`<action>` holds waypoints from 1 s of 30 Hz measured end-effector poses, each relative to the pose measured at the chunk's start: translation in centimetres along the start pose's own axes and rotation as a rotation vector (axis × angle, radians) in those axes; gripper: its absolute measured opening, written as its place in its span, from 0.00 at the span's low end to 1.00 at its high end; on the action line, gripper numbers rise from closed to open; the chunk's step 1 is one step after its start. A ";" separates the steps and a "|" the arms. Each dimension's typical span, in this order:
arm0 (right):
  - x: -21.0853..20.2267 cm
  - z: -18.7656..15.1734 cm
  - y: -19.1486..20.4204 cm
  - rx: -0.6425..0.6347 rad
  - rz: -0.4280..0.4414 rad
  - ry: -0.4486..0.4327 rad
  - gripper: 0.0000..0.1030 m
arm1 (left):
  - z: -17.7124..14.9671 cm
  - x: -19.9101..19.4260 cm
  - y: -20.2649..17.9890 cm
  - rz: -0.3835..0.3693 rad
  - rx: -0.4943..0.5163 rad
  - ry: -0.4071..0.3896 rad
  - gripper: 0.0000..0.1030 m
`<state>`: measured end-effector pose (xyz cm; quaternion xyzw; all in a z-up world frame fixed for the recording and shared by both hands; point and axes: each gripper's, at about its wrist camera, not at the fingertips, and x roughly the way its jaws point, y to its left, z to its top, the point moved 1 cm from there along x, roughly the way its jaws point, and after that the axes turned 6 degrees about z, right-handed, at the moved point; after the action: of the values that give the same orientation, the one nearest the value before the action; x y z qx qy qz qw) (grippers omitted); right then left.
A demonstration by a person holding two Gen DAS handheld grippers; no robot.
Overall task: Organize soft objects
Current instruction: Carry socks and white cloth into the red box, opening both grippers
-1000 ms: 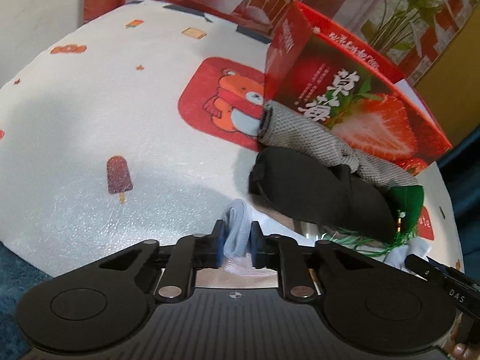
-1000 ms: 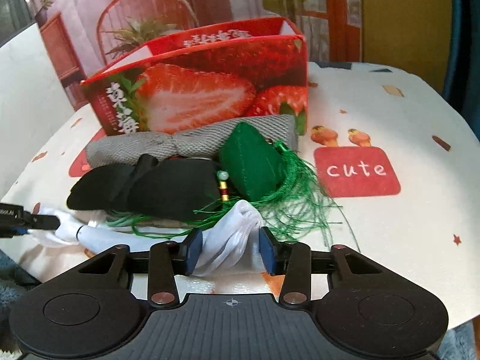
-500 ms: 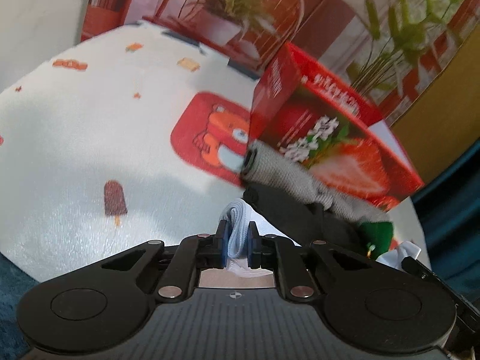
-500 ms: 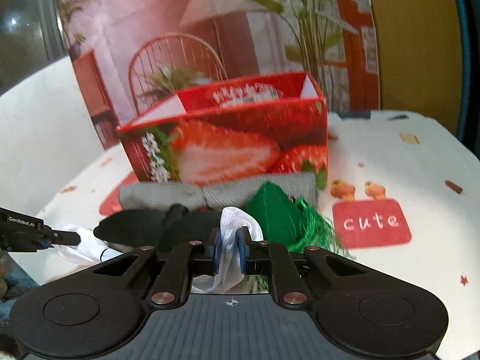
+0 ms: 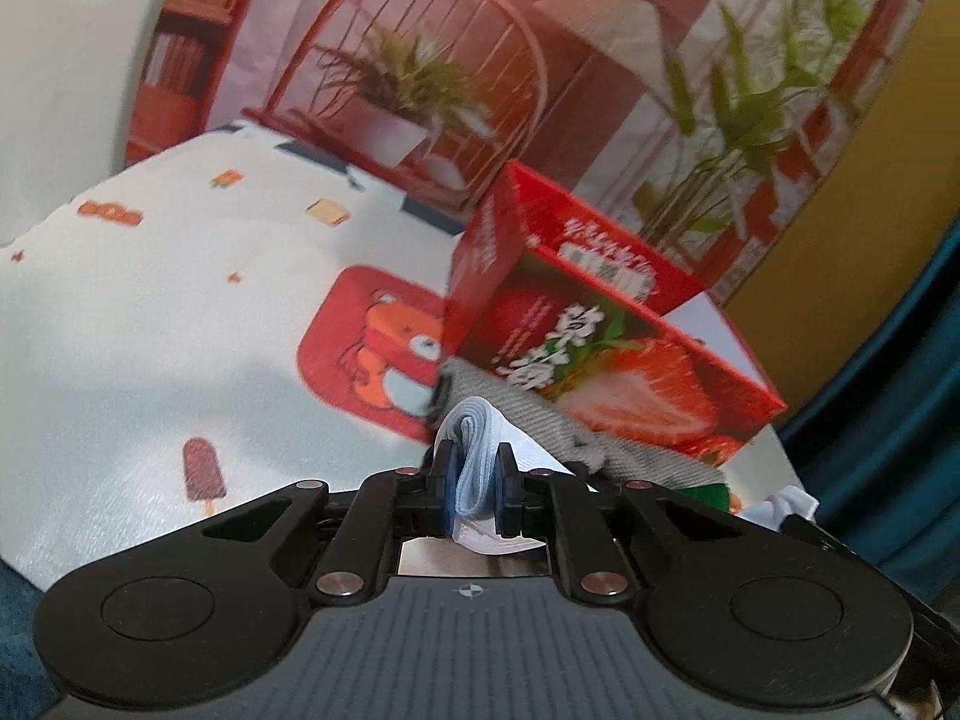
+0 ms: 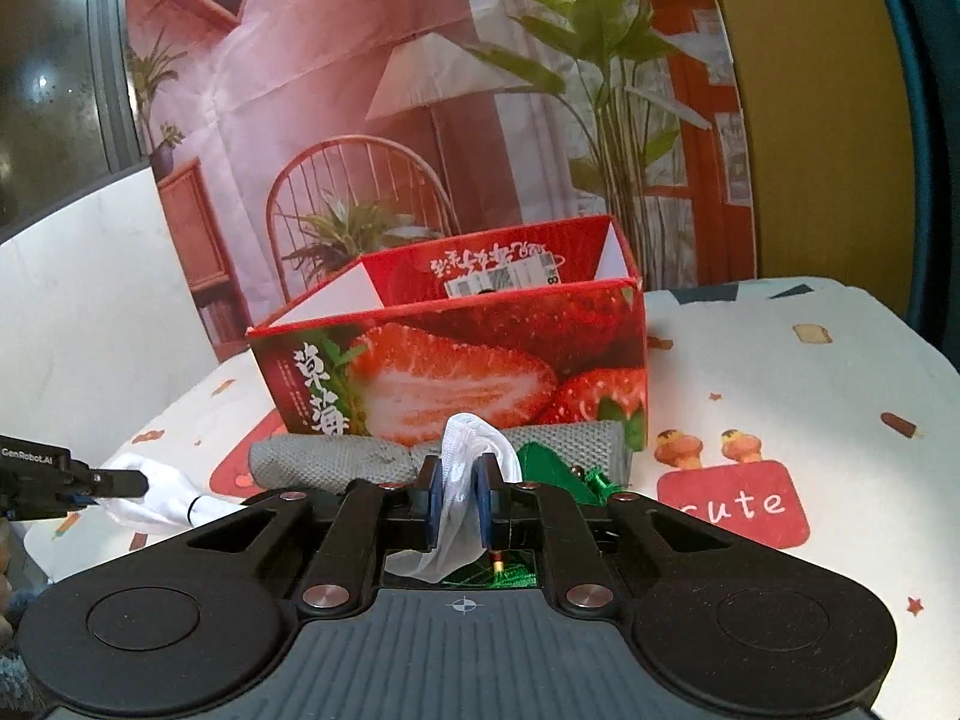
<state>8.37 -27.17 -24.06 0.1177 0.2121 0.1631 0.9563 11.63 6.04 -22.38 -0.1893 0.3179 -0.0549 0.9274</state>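
Note:
A white cloth is stretched between both grippers. My left gripper (image 5: 474, 483) is shut on one end of the white cloth (image 5: 477, 450). My right gripper (image 6: 461, 498) is shut on its other end (image 6: 474, 444), lifted above the table. The left gripper also shows in the right wrist view (image 6: 114, 483) at far left, with the cloth (image 6: 159, 495) hanging from it. A grey knitted cloth (image 6: 336, 459) and a green tasselled pouch (image 6: 549, 474) lie in front of the open red strawberry box (image 6: 456, 372). The box also shows in the left wrist view (image 5: 606, 360).
The table has a white cloth cover (image 5: 150, 312) printed with cartoon patches, such as a red "cute" patch (image 6: 735, 501). A backdrop with a chair and plants (image 6: 420, 120) stands behind the box. A teal surface (image 5: 888, 420) lies past the table's right edge.
Both grippers have risen with the white cloth, lifting it off the pile. The right gripper closed on the cloth a second ago. The black cloth has dropped out of sight below.

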 end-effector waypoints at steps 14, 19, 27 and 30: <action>0.1 0.5 -0.5 0.007 0.002 -0.030 0.11 | 0.5 0.0 -0.3 -0.014 0.016 -0.015 0.12; 0.2 1.6 -0.5 -0.006 0.009 -0.051 0.11 | 2.3 0.2 -1.4 -0.012 0.065 -0.033 0.12; 1.7 6.7 -0.8 -0.084 0.021 -0.121 0.11 | 7.4 1.7 -5.4 0.000 0.143 -0.130 0.12; 2.7 9.2 -1.3 -0.110 0.015 -0.151 0.11 | 9.1 3.0 -7.4 0.021 0.181 -0.165 0.12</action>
<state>15.10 -28.83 -17.31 0.0785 0.1292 0.1725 0.9733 19.66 1.44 -14.66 -0.1056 0.2360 -0.0579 0.9643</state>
